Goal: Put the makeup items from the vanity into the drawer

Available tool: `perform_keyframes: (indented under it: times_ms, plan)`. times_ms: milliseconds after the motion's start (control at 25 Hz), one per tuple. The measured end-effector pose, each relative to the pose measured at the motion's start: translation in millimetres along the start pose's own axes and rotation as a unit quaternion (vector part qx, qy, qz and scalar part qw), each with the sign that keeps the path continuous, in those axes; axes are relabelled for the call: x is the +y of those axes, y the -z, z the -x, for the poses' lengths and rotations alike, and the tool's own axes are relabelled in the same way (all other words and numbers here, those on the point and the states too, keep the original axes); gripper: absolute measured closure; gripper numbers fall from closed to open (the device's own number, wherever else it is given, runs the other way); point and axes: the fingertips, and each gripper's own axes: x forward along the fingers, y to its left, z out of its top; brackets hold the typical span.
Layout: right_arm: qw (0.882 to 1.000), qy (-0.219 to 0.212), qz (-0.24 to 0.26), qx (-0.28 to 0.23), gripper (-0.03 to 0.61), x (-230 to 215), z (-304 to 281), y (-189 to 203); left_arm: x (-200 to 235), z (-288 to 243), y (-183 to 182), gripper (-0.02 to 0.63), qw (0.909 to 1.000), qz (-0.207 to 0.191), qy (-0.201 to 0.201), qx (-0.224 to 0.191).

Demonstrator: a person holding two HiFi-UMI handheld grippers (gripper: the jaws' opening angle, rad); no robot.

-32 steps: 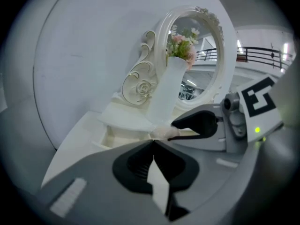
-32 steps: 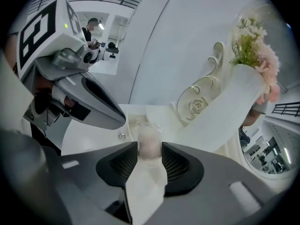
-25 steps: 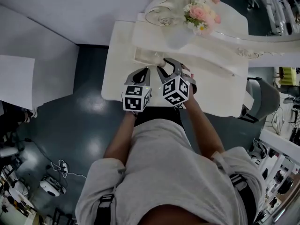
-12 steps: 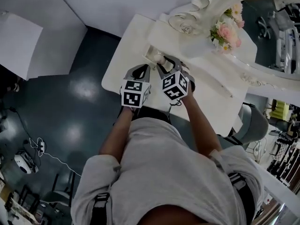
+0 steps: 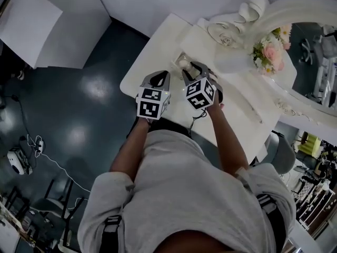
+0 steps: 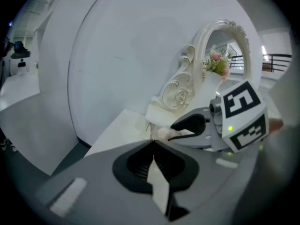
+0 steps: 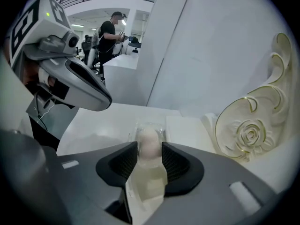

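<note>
A pale pink egg-shaped makeup sponge in clear wrapping [image 7: 149, 143] sits between the jaws of my right gripper [image 7: 150, 150], which is shut on it from both sides. In the head view my right gripper [image 5: 192, 68] hovers over the left part of the white vanity [image 5: 152, 57], sponge [image 5: 184, 62] at its tips. Close beside it on the left, my left gripper [image 5: 161, 78] is shut and holds nothing; its jaws meet [image 6: 153, 146]. The left gripper view shows the right gripper [image 6: 186, 125] with the sponge [image 6: 164, 133]. No drawer is clearly visible.
An ornate white mirror frame [image 5: 274, 7] with scrollwork [image 7: 253, 125] rises at the vanity's back. Pink flowers [image 5: 268, 49] and a glass dish [image 5: 224, 36] stand on a raised shelf [image 7: 187, 128]. A grey chair [image 5: 279, 152] is at the right. Dark floor lies left.
The head view has swung, so the vanity now lies diagonally. Both grippers have edged together over its left part and a little lower. Neither gripper's jaws have changed.
</note>
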Motion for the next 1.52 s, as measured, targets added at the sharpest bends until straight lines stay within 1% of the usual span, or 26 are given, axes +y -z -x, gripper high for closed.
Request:
perform_keyframes:
  times_ms: [240, 480, 640, 960, 1160, 1240, 1320, 1360, 1440, 1520]
  plan:
    - [1.000, -0.017, -0.022, 0.007, 0.408, 0, -7, 4, -1, -4, -2, 0.611, 1.0000, 0.002, 0.001, 0.001]
    - [0.999, -0.023, -0.029, -0.003, 0.408, -3, -11, 4, -4, -10, 0, 0.611, 1.0000, 0.003, 0.000, 0.008]
    - [0.998, -0.030, -0.043, -0.016, 0.403, -2, -12, 2, -4, -9, 3, 0.611, 0.9999, 0.003, -0.003, 0.011]
    - [0.996, -0.039, -0.073, -0.040, 0.372, -1, -9, 4, -10, -6, 3, 0.611, 0.9999, -0.002, -0.009, 0.010]
    - [0.991, -0.052, -0.102, -0.068, 0.350, 2, -4, 6, -19, -2, 5, 0.611, 0.9998, -0.012, -0.010, 0.011]
    - [0.990, -0.050, -0.107, -0.080, 0.352, 3, 3, 6, -24, 1, 4, 0.611, 0.9997, -0.019, -0.010, 0.010]
    - [0.988, -0.039, -0.112, -0.096, 0.366, 1, 14, 4, -30, 4, 2, 0.611, 0.9996, -0.025, -0.009, 0.008]
    - [0.987, -0.032, -0.118, -0.105, 0.387, 0, 20, 4, -33, 5, 0, 0.611, 0.9995, -0.029, -0.007, 0.008]
    - [0.983, -0.017, -0.136, -0.123, 0.441, -3, 32, 8, -42, 4, -1, 0.611, 0.9993, -0.037, -0.003, 0.008]
    - [0.978, -0.005, -0.159, -0.138, 0.522, -8, 47, 18, -55, 2, -1, 0.611, 0.9991, -0.043, -0.001, 0.008]
